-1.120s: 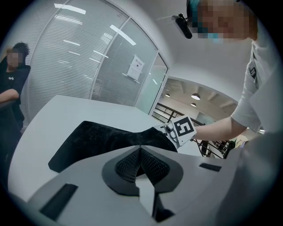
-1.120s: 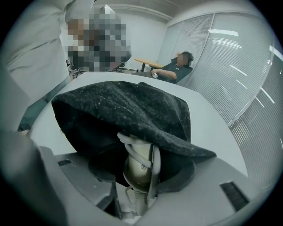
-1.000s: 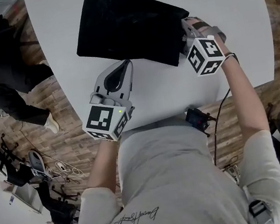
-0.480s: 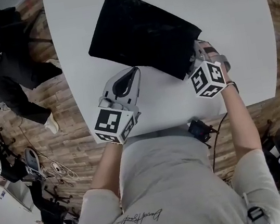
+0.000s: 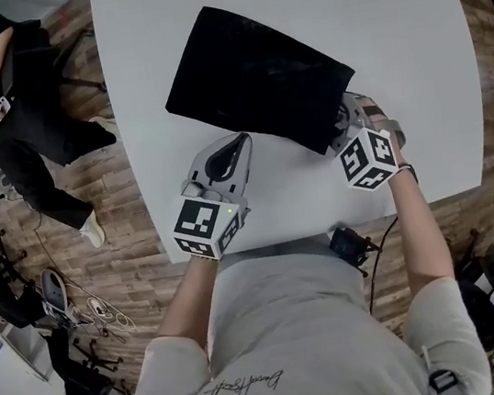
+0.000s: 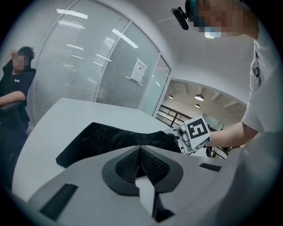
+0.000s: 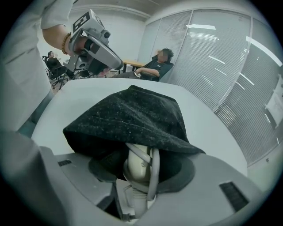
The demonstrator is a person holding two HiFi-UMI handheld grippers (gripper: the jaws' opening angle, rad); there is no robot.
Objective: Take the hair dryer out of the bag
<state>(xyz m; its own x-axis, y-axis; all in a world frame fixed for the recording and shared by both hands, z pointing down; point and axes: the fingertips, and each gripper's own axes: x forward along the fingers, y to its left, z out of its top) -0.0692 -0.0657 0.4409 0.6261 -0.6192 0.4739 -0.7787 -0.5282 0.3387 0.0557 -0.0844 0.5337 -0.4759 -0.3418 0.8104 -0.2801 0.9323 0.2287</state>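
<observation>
A black velvet bag lies flat on the white table. My right gripper is at the bag's near right corner, where its mouth is. In the right gripper view its jaws are shut on the cream handle of the hair dryer, which has a grey cord looped round it. The rest of the dryer is hidden under the bag. My left gripper rests by the bag's near edge. Its jaws are shut and empty, pointing at the bag.
A person in black stands off the table's left side. Cables and gear lie on the wooden floor at the lower left. A small black device hangs at the table's near edge. Glass walls with blinds surround the room.
The right gripper has rolled a little at the bag's mouth and kept its hold. The left gripper stays where it was. The head view has shifted slightly.
</observation>
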